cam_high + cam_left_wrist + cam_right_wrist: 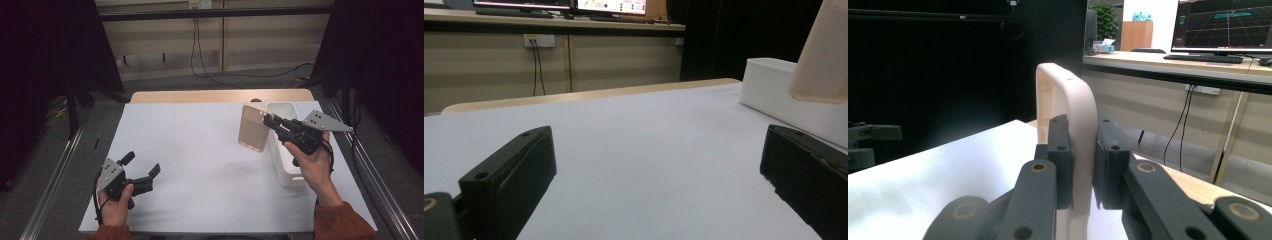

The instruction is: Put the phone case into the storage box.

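On a white-covered bench [200, 150], a long white bin [285, 145], whose inside cannot be seen, stands at the right. A beige lid [252, 127] is held upright just left of it, clamped by its edge in the right hand-held gripper [267, 120]. It should probably be levelled and lined up over the rim before being lowered, while the left hand-held gripper [141, 167] is rested wide open and empty.

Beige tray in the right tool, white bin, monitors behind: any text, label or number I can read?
None readable.
Beige tray, clamped in the right tool: no print visible.
White bin: no label visible.
Monitor in the right gripper view: graphics too small to read.
Monitors in the left gripper view: blurred.
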Available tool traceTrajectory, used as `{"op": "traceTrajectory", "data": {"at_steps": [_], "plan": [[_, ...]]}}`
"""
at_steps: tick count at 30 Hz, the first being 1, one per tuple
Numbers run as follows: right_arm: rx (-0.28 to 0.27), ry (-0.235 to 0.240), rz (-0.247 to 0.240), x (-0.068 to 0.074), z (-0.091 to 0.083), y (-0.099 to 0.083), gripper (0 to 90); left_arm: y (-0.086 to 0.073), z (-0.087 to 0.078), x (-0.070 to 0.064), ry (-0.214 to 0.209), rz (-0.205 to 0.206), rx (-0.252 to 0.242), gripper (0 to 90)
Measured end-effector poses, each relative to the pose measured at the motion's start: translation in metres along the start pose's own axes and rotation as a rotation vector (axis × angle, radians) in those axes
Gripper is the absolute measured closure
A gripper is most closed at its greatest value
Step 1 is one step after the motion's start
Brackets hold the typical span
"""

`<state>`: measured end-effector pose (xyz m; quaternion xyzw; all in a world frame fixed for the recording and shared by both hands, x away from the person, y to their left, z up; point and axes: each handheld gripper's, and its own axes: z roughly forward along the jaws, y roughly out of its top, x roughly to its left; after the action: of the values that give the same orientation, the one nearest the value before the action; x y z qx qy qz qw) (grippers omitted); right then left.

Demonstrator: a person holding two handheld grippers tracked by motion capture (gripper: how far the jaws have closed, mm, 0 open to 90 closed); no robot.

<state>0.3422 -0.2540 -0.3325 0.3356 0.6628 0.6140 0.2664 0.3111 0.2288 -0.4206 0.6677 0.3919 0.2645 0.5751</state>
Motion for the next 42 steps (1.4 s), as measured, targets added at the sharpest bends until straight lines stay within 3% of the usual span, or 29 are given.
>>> {"op": "traceTrajectory", "data": {"at_steps": [21,42], "plan": [[-0.029,-0.069,-0.047,-0.026,-0.005,0.035,80.3,0.0,0.001,0.0,-0.005,-0.002,0.004,2.0],[-0.036,-0.154,-0.015,-0.063,-0.015,0.044,80.3,0.0,0.002,0.002,0.01,-0.001,0.017,2.0]]}}
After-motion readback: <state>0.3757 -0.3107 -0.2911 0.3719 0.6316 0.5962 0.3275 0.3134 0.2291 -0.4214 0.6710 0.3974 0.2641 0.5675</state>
